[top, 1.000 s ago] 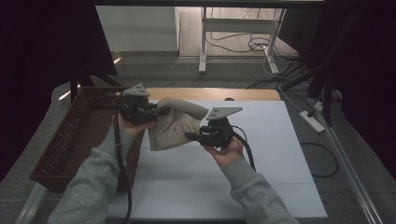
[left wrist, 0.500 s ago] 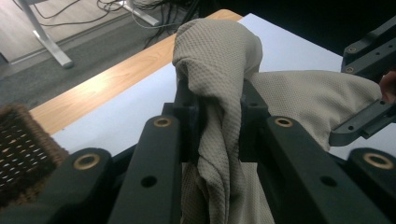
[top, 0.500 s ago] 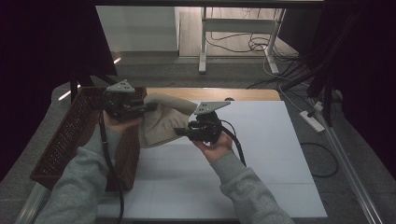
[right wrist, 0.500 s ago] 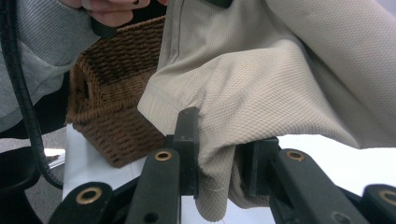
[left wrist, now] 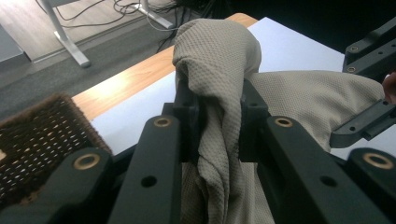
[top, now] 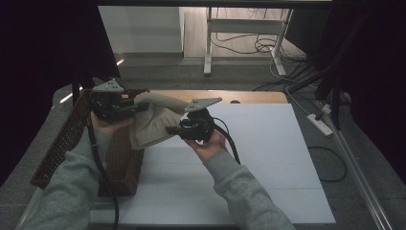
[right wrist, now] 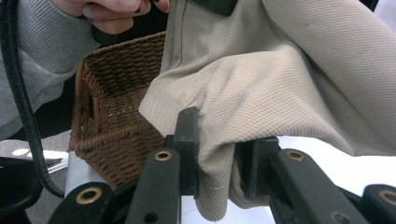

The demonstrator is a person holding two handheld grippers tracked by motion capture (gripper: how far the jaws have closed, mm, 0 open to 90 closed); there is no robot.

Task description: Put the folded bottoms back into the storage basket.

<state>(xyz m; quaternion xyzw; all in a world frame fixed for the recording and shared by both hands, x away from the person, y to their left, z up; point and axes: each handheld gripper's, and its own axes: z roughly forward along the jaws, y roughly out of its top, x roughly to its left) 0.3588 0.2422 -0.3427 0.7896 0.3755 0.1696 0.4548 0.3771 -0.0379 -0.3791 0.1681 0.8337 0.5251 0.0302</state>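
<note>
A beige knit cloth (top: 154,120) hangs in the air between both grippers, over the right edge of a brown wicker basket (top: 67,143). My left gripper (top: 125,106) is shut on the cloth's upper fold (left wrist: 215,93), above the basket. My right gripper (top: 172,130) is shut on a lower edge of the cloth (right wrist: 219,154), just right of the basket (right wrist: 116,116). The cloth sags between the two holds.
A white table top (top: 249,163) spreads to the right and front, with a wooden strip (top: 249,97) along its far edge. The basket stands off the table's left side. Beyond are a desk leg (top: 207,43), floor cables and a power strip (top: 321,123).
Both grippers have carried the cloth to the left, from over the white table top toward the basket. The cloth now hangs over the basket's right edge.
</note>
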